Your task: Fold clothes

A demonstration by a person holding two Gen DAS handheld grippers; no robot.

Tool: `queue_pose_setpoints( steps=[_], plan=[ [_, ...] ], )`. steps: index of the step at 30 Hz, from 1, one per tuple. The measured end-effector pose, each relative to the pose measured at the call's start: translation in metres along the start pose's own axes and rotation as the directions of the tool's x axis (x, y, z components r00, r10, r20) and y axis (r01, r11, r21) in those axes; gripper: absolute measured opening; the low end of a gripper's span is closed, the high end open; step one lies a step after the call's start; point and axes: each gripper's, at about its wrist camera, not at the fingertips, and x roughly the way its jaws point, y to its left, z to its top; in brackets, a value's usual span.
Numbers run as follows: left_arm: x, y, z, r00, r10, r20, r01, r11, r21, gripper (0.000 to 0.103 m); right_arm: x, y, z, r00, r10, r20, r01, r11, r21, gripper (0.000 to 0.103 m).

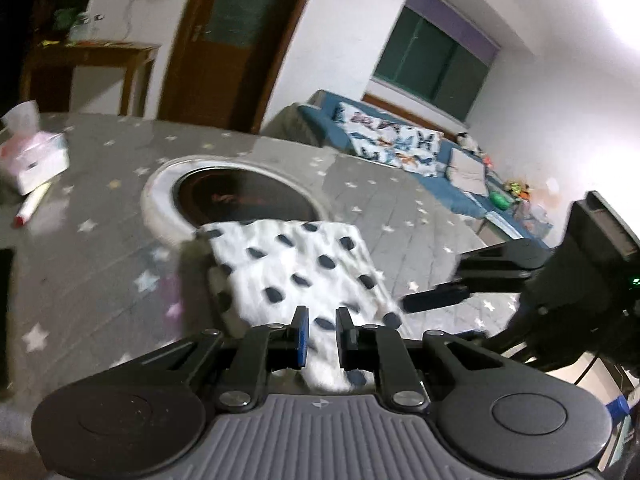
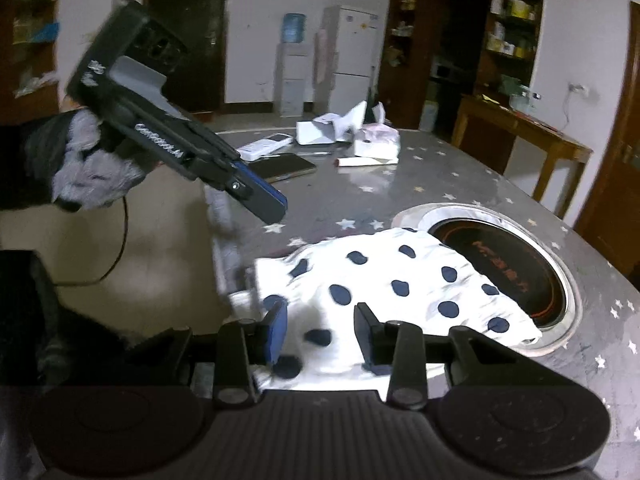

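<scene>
Your white garment with dark dots [image 2: 404, 284] is lying in a compact, roughly rectangular bundle on the grey star-print counter [image 2: 420, 184], and its far edge hangs over the rim of the round recessed hob [image 2: 560, 292] set into the counter. Whether that's a finished fold or one with more halving to go, I can't call from this.

Left tool [image 1: 322, 334] hovers low over the near edge of the cloth with its jaws parted just a little; fabric shows through the gap, but I can't tell if it's actually pinched. In the right wrist view that same tool is up in the air, which makes me doubt it's holding anything. Right tool [image 2: 320, 334] is spread open over the near end of the cloth, gripping nothing.

What could bite you:
- That overhang at the hob. Drag or flip the cloth and the far edge can sag into the recess and undo the shape.
- A shallow grab catches only the top layer and the bundle peels apart.
- The near end sits close to the counter's edge, so a tug toward you could slide it off.

Count: one garment, two tools, one hob, one tissue box [image 2: 376, 140], one marker [image 2: 366, 161].
</scene>
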Motion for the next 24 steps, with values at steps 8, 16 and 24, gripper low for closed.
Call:
queue_pose_setpoints(
  steps=[8,16,24],
  plan=[
    [0.044,0.008,-0.019,0.995,-0.005,-0.104,0.005,1.0,-0.005,0.015,0.034,0.001,-0.017,0.999,0.031,-0.039,-0.029,0.999,0.043,0.036],
    [0.039,0.012,-0.016,0.995,-0.019,-0.096,0.018,1.0,-0.01,0.015,0.022,-0.028,-0.012,1.0,0.023,0.006,-0.023,0.99,0.137,0.036],
    [0.056,-0.005,-0.003,0.994,-0.084,-0.075,0.086,0.996,0.016,0.016,0.034,-0.083,0.004,0.99,-0.14,0.013,0.134,0.97,0.203,0.036]
  ],
)
